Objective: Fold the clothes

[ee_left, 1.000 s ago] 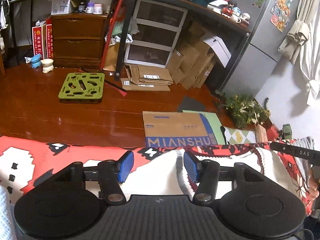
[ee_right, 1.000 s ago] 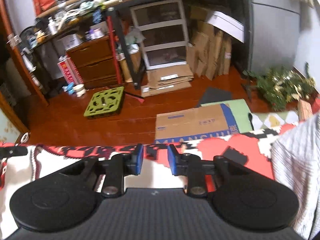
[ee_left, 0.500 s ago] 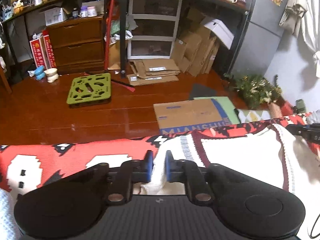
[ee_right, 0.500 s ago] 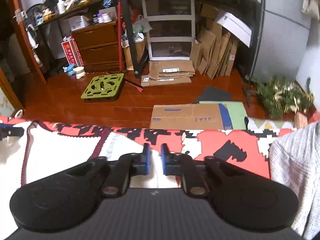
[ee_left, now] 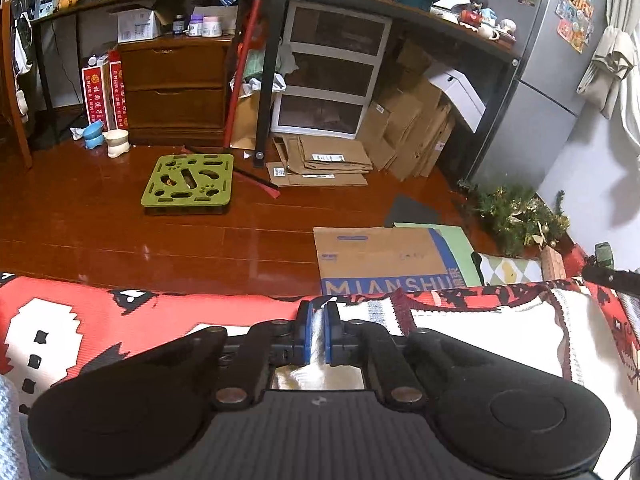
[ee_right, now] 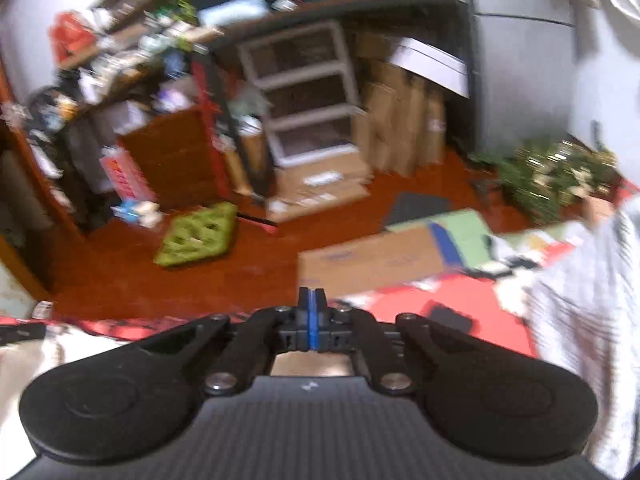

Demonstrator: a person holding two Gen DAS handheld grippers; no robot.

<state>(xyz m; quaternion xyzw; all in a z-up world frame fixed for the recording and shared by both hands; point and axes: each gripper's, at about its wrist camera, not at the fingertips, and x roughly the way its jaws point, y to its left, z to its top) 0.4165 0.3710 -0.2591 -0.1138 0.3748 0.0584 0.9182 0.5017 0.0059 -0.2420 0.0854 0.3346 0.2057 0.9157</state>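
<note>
Pinching a fold of the cream garment (ee_left: 480, 340), the left gripper (ee_left: 316, 332) has its blue pads nearly together with pale cloth squeezed between them. In the left wrist view the garment lies on a red patterned blanket (ee_left: 100, 320), its dark-trimmed edge running along the blanket's far edge, and beyond that edge the wooden floor (ee_left: 120, 232) lies bare as far as a green perforated tray (ee_left: 188, 180). A flattened cardboard box (ee_left: 380, 256) just past the blanket reads "MIANSHU". A white three-drawer unit (ee_left: 324, 76) stands under the desk; what its drawers hold cannot be made out. Red boxes (ee_left: 104, 92) beside the wooden cabinet carry printing too small to read. Two small bowls (ee_left: 108, 140) sit on the floor near them.

The right wrist view is blurred by motion. The right gripper (ee_right: 311, 320) has its blue pads pressed flat together; whether cloth is caught between them cannot be told, though pale fabric shows just beneath the fingers. The cream garment (ee_right: 32, 356) appears at the lower left on the red blanket (ee_right: 460, 304), and a grey ribbed cloth (ee_right: 580, 320) hangs at the right edge. The cardboard box (ee_right: 372, 256) lies ahead, its writing unreadable.
</note>
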